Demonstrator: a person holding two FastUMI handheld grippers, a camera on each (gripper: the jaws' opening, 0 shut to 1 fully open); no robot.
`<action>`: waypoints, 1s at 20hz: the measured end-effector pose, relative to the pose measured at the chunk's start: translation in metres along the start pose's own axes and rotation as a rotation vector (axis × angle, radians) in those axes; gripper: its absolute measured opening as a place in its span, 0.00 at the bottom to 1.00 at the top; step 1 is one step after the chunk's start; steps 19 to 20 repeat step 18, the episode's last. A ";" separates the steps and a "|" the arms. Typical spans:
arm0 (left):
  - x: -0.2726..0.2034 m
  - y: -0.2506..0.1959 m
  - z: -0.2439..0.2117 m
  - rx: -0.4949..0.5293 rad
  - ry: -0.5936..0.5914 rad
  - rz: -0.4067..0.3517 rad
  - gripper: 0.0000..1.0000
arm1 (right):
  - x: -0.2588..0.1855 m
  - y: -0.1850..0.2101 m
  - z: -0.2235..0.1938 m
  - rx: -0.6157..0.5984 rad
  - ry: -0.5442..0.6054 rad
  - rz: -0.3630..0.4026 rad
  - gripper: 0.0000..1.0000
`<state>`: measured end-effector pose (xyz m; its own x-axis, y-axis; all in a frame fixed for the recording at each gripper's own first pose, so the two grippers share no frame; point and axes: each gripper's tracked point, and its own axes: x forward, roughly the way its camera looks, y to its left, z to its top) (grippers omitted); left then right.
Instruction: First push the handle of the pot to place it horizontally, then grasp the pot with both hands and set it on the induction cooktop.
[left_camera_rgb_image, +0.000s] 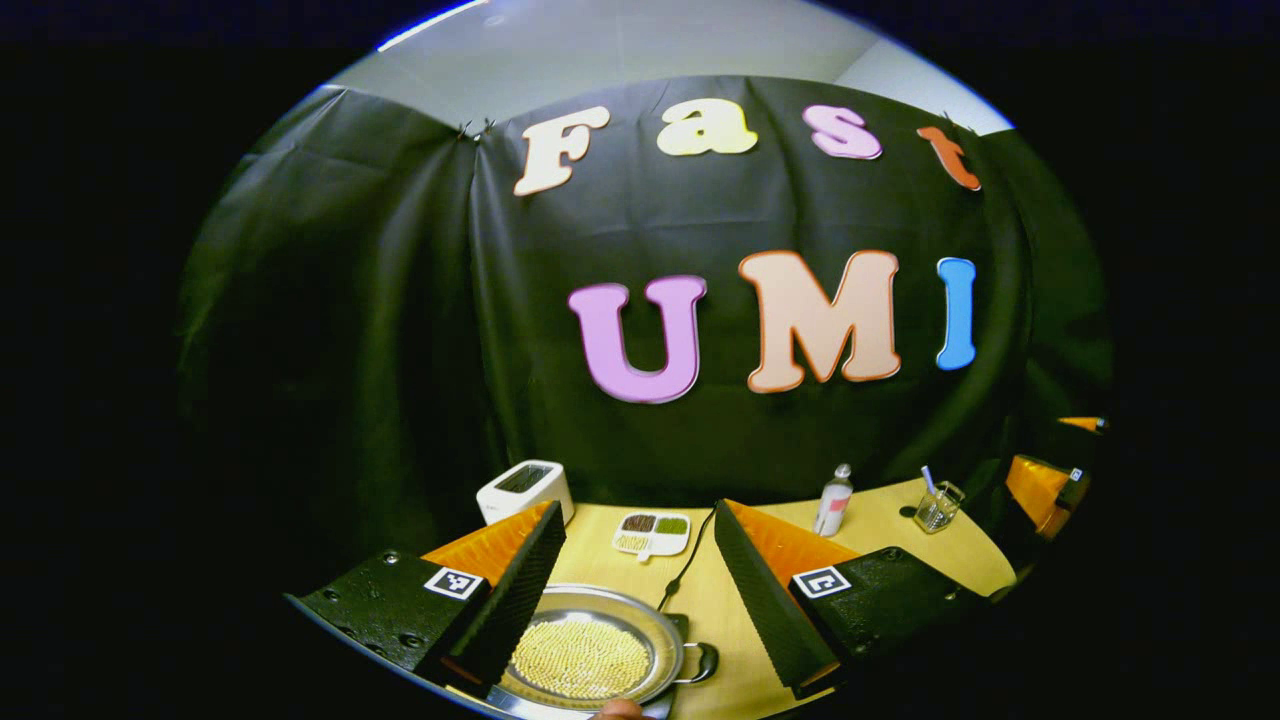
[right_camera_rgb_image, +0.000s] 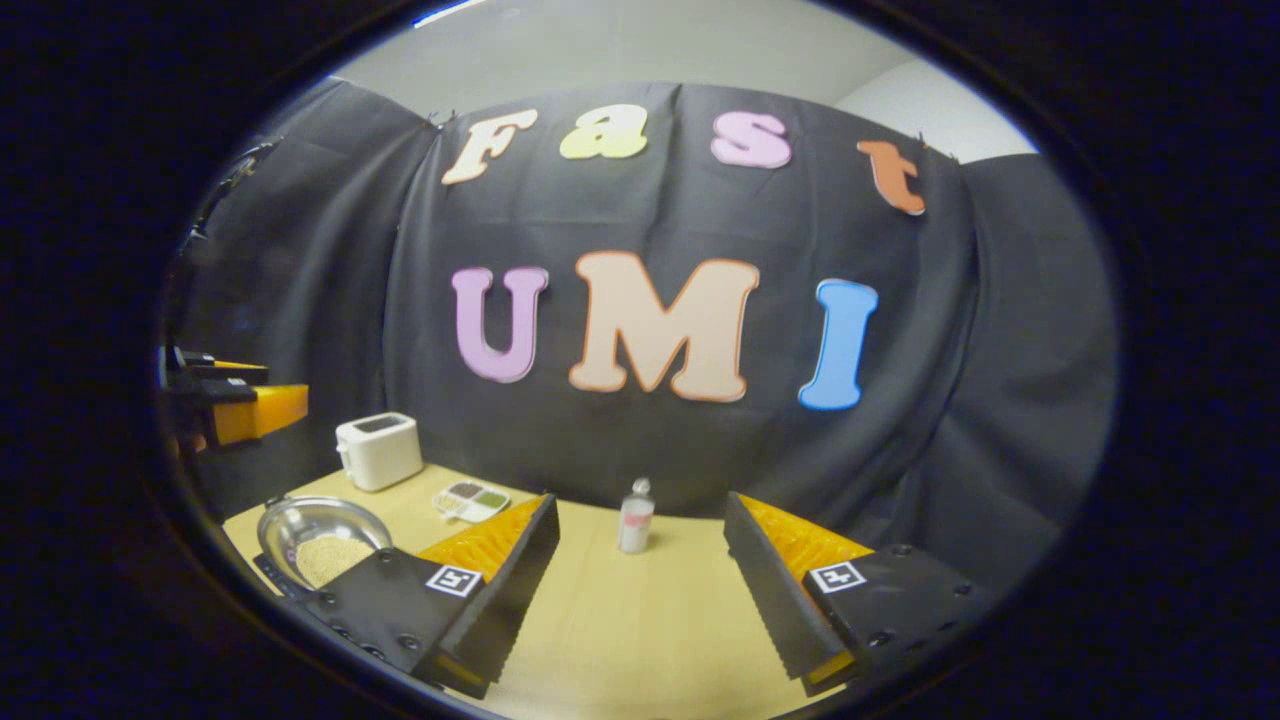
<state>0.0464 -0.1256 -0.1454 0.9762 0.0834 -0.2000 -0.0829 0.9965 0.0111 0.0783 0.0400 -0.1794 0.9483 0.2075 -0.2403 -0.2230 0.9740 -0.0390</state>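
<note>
Steel, shallow and holding pale yellow grains, the pot (left_camera_rgb_image: 590, 655) sits low on the yellow worktop (left_camera_rgb_image: 880, 525), directly ahead of and just under the left gripper (left_camera_rgb_image: 632, 585), whose fingers are spread wide with nothing between them. Its left finger overlaps the pot's near-left rim in the left gripper view; whether it touches cannot be told. A dark loop handle (left_camera_rgb_image: 703, 660) sticks out from the pot's right side, toward the gap under that gripper's right finger, so the left gripper looks much the nearer one to nudge it.

From the right gripper view, the pot (right_camera_rgb_image: 320, 545) lies well off to the left, beyond the left finger of the right gripper (right_camera_rgb_image: 640, 585), also spread and empty. Reaching it would probably call for a sweep leftward across the worktop. A dark slab under the pot may be the cooktop, but this is unclear.
</note>
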 end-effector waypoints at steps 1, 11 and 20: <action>-0.003 -0.011 0.013 -0.005 -0.024 -0.009 0.97 | -0.002 -0.008 0.015 0.008 -0.031 -0.006 0.99; -0.030 -0.078 0.084 -0.016 -0.146 -0.089 0.96 | -0.028 -0.076 0.087 0.060 -0.191 -0.069 0.98; -0.037 -0.112 0.107 0.001 -0.210 -0.131 0.96 | -0.029 -0.099 0.088 0.048 -0.214 -0.084 0.98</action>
